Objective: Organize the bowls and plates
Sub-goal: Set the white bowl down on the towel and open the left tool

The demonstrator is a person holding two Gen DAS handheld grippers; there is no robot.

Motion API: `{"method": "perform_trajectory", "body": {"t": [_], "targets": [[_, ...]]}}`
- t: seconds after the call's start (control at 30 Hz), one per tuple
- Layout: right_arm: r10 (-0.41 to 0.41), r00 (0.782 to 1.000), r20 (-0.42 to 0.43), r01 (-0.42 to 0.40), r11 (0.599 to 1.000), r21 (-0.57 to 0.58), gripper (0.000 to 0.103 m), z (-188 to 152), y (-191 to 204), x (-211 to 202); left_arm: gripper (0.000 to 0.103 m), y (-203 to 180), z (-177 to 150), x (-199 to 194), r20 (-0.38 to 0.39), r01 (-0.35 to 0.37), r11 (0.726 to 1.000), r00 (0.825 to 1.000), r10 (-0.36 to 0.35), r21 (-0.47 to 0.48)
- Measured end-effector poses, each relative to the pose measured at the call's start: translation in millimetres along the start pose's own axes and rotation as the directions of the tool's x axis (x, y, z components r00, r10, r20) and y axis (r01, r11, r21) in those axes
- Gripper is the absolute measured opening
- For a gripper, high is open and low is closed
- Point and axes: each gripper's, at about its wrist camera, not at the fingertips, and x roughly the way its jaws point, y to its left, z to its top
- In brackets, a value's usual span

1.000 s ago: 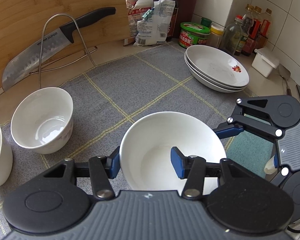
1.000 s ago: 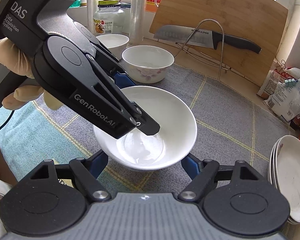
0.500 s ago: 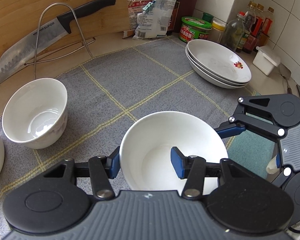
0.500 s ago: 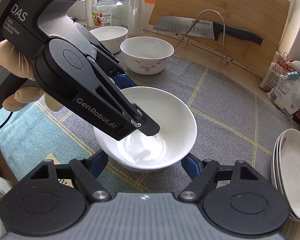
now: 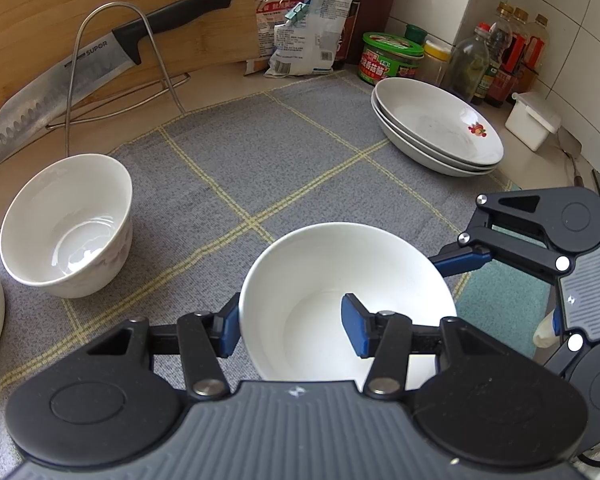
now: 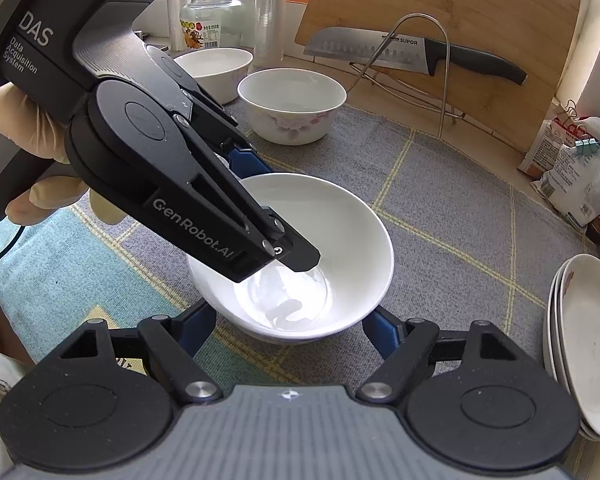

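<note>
Since a second ago the flowered bowl (image 5: 66, 226) at far left has slid lower in the left wrist view, and the stacked plates (image 5: 438, 130) have drifted too. Centre, the left gripper (image 5: 290, 322) pinches the wall of the white bowl (image 5: 340, 276), one pad outside, one inside, over the grey mat (image 5: 260, 152). Right of it, the right gripper (image 6: 288, 330) stands open, its fingers flanking that bowl without pressing it.

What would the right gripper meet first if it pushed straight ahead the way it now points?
Probably the white bowl directly ahead of the right gripper, its wall between the open fingers; the left gripper already clamps its rim. Depth is uncertain.
</note>
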Motion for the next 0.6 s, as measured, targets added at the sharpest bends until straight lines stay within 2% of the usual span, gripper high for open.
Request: {"method": "perform_trajectory", "body": {"t": [0.07, 0.1, 0.13, 0.17, 0.23, 0.47, 0.6], "targets": [[0.001, 1.000, 0.000, -0.001, 1.000, -0.001, 0.085, 0, 0, 1, 0.054, 0, 0, 0, 0.003, 0.001, 1.000, 1.000, -0.001, 0.004], [0.005, 1.000, 0.004, -0.005, 1.000, 0.000, 0.089, 0, 0, 0, 0.058, -1, 0, 0, 0.004, -0.002, 1.000, 1.000, 0.002, 0.006], [0.006, 1.000, 0.013, -0.006, 1.000, 0.000, 0.100, 0, 0, -1, 0.068, -1, 0, -1, 0.009, -0.007, 1.000, 1.000, 0.007, 0.010], [0.004, 1.000, 0.024, -0.004, 1.000, 0.000, 0.103, 0, 0, -2, 0.076, -2, -1, -1, 0.016, -0.013, 1.000, 1.000, 0.013, 0.014], [0.004, 0.999, 0.047, -0.004, 1.000, -0.006, 0.103, 1, 0, -7, 0.083, -3, -1, -5, 0.034, -0.028, 0.999, 0.999, 0.027, 0.021], [0.000, 0.999, 0.043, 0.000, 1.000, -0.004, 0.103, 1, -1, -9, 0.091, 1, 0, -16, 0.072, -0.049, 0.999, 0.996, 0.048, 0.013], [-0.007, 0.999, 0.049, 0.007, 1.000, -0.009, 0.103, 2, 0, -12, 0.092, 3, -1, -24, 0.094, -0.062, 0.998, 0.994, 0.062, -0.005]]}}
